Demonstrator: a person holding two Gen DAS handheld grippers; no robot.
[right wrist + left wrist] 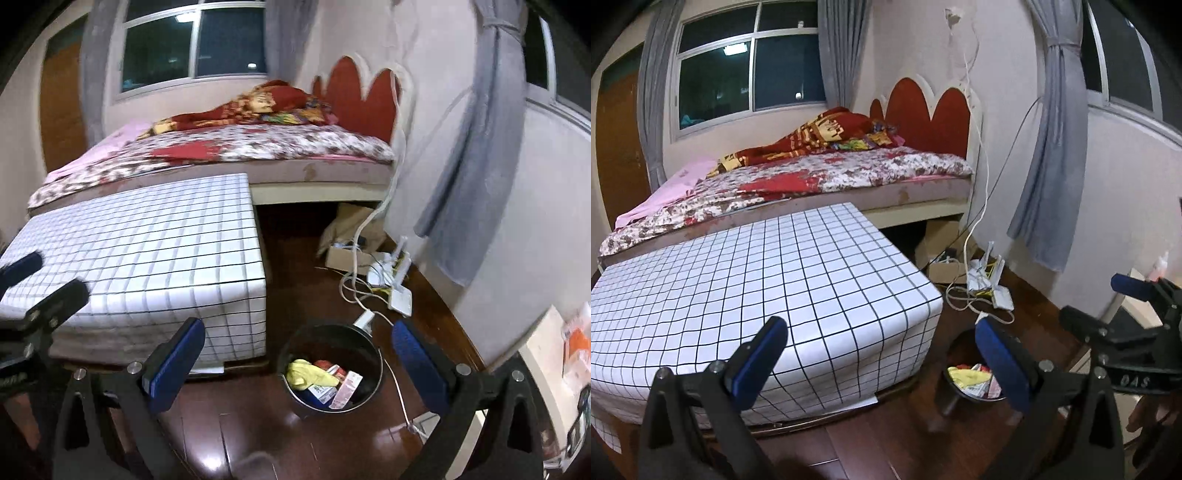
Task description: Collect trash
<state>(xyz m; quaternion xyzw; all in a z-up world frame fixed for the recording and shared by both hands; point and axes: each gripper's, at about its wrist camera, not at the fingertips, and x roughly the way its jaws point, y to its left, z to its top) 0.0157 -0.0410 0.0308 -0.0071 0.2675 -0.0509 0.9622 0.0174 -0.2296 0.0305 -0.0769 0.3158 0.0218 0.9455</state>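
Note:
A black trash bin [330,365] stands on the dark wood floor beside the grid-patterned table. It holds a yellow wrapper [308,373] and several small cartons [341,386]. My right gripper [297,360] is open and empty, held above the bin. My left gripper [881,354] is open and empty, over the table's near corner; the bin [967,380] shows partly behind its right finger. The right gripper [1126,295] also shows at the right of the left wrist view.
A low table with a white grid cloth [147,251] sits against a bed [240,147]. White routers and tangled cables [384,280] lie on the floor by the wall. A cable [399,395] runs past the bin. A white cabinet [550,354] stands at right.

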